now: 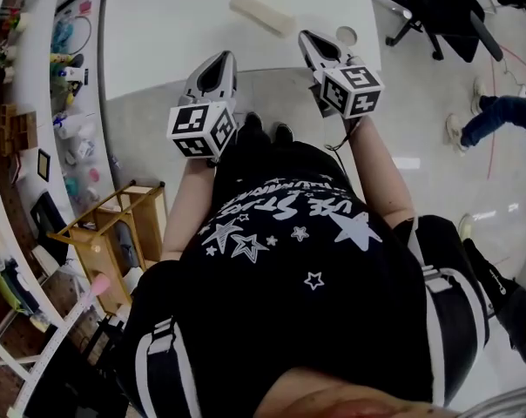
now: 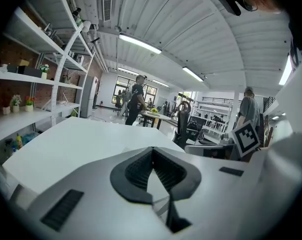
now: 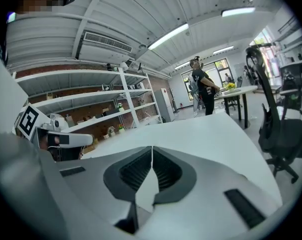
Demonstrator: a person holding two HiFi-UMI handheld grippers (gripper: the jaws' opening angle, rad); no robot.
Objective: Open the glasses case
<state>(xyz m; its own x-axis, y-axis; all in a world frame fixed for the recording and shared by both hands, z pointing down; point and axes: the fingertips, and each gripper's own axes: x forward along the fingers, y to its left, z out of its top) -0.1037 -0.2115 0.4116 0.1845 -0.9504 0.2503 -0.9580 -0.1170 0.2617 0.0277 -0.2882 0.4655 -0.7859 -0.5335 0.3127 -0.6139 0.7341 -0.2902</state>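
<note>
Left gripper (image 1: 221,59) reaches just over the near edge of the white worktop (image 1: 158,33), roughly at the middle of that edge, while cluttered shelving (image 1: 37,103) runs along beyond the worktop's left edge. Its jaws are pressed together: in the left gripper view the ribbed black pads (image 2: 138,170) meet at their tips with nothing between them, and only bare worktop lies ahead. Its marker cube (image 1: 201,130) sits at the back of the tool, over the person's forearm. Farther right, the glasses case (image 1: 261,13) lies on the worktop well in from the near edge, a pale beige oblong set at a slant. It looks closed as far as the head view shows. It is ahead of both tools, nearer the right one, and neither touches it. The right gripper (image 1: 308,38) points over the near edge close to the worktop's near right corner, a little farther forward than the left. Its jaws are likewise closed tip to tip and hold nothing, as the right gripper view shows. Its marker cube (image 1: 353,90) hangs just off the near edge. Just beside this gripper, by the worktop's right edge, rests a small round white thing (image 1: 346,35), too small to identify. Beyond the right edge, on the floor, stand a black office chair (image 1: 433,3) and the legs of another person (image 1: 494,116).
</note>
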